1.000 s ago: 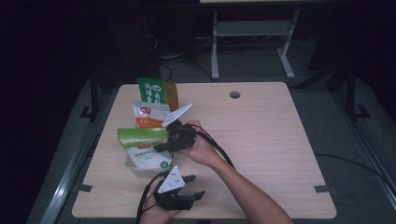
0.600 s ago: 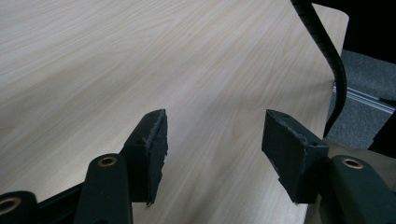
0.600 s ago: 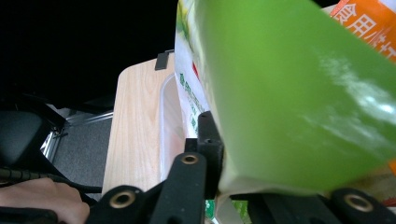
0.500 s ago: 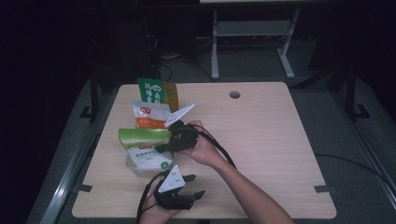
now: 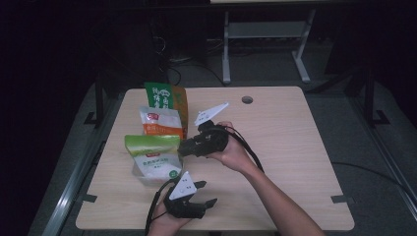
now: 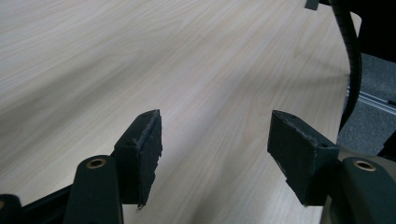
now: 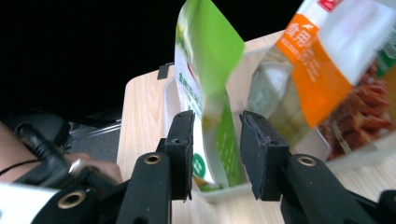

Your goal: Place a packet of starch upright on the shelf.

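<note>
A green-topped white pouch [image 5: 153,156] stands at the front of a clear tray [image 5: 140,181] on the left of the table. Behind it stand an orange-and-white pouch [image 5: 160,123] and a green-and-orange bag [image 5: 166,97]. My right gripper [image 5: 183,147] points left at the green pouch's right edge. In the right gripper view the green pouch [image 7: 210,56] rises between my right gripper's [image 7: 217,119] jaws, which have just been opening and do not press on it. My left gripper [image 5: 207,192] rests near the front edge, open and empty, over bare wood [image 6: 215,119].
The wooden table [image 5: 295,147] has a cable hole [image 5: 247,100] at the back. In the right gripper view the orange pouch [image 7: 317,79] and the bag of red snacks [image 7: 369,102] stand to the right of the green one. A black cable [image 6: 350,70] runs past the table's edge.
The right gripper's jaws have spread apart and let go of the green pouch's edge. That hand has drawn back a little to the right. The left gripper has stayed where it was.
</note>
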The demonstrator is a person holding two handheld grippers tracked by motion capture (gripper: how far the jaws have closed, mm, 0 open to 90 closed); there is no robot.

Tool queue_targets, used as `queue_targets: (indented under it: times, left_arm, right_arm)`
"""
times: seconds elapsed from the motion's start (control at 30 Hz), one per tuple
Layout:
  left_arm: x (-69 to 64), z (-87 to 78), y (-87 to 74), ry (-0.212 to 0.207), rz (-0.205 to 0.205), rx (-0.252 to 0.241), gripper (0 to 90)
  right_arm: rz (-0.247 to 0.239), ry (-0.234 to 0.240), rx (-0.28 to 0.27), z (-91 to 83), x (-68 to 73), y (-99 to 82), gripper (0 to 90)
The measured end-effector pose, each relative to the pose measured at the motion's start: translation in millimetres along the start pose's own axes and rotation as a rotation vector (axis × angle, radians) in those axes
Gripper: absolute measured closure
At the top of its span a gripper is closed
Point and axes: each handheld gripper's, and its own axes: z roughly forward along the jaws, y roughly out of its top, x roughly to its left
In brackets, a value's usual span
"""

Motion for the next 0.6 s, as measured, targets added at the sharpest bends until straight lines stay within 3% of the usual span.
queue_targets:
  times: [0.6]
  left_arm:
    - [6.5, 3.9, 3.7, 0.018, -0.008, -0.002, 32.1]
  right_arm:
    - [0.059, -0.068, 0.013, -47.3, -17.9, -24.0, 48.6]
